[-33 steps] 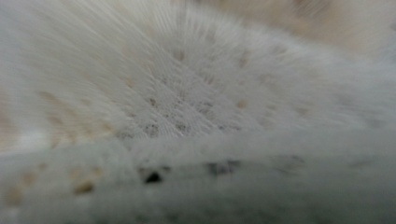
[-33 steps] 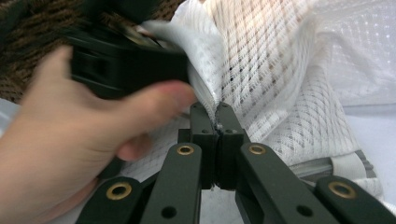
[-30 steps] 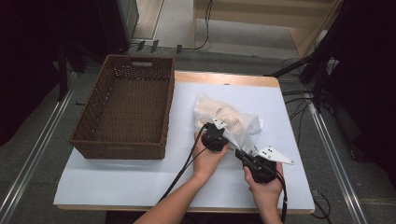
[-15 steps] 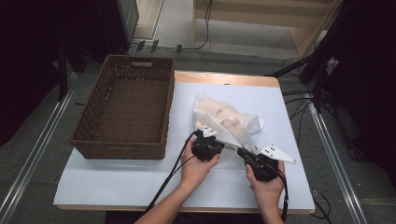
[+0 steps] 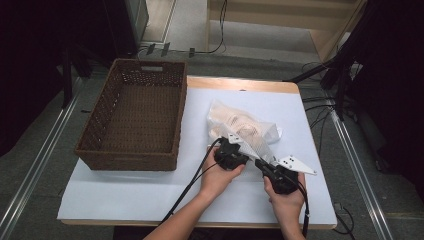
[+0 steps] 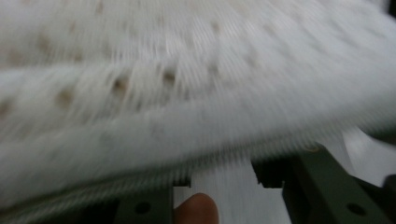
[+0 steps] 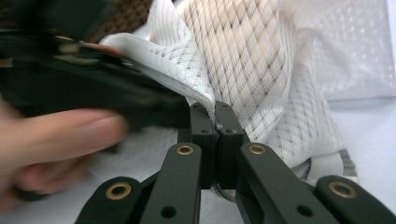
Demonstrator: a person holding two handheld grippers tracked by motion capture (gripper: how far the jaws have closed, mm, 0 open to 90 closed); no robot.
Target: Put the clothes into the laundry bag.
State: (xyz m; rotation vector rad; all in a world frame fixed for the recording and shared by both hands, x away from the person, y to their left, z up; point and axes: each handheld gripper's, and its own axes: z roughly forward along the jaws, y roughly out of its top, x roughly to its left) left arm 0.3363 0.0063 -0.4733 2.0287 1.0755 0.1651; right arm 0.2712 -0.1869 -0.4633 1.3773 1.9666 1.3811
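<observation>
A white mesh bag (image 5: 240, 125) with something beige inside lies on the white table (image 5: 125, 195), right of centre. My right gripper (image 5: 258, 163) is at the bag's near edge. In the right gripper view it (image 7: 215, 116) is shut on a fold of the mesh (image 7: 243, 60). My left gripper (image 5: 239, 148) sits just left of it, against the same edge. Its jaws have just been opening. In the left gripper view they (image 6: 222, 177) stand apart under blurred mesh (image 6: 187, 93), pressing on nothing, with a fingertip (image 6: 196, 207) below the gap.
A brown wicker basket (image 5: 127, 162) stands on the table's left half, its inside bare. Cables trail from both grippers over the near table edge. Metal rails run along the floor on both sides, and more cables lie at the far right.
The left gripper has shifted a little along the bag's near edge, and the mesh there has changed shape. The right gripper has stayed put on the mesh.
</observation>
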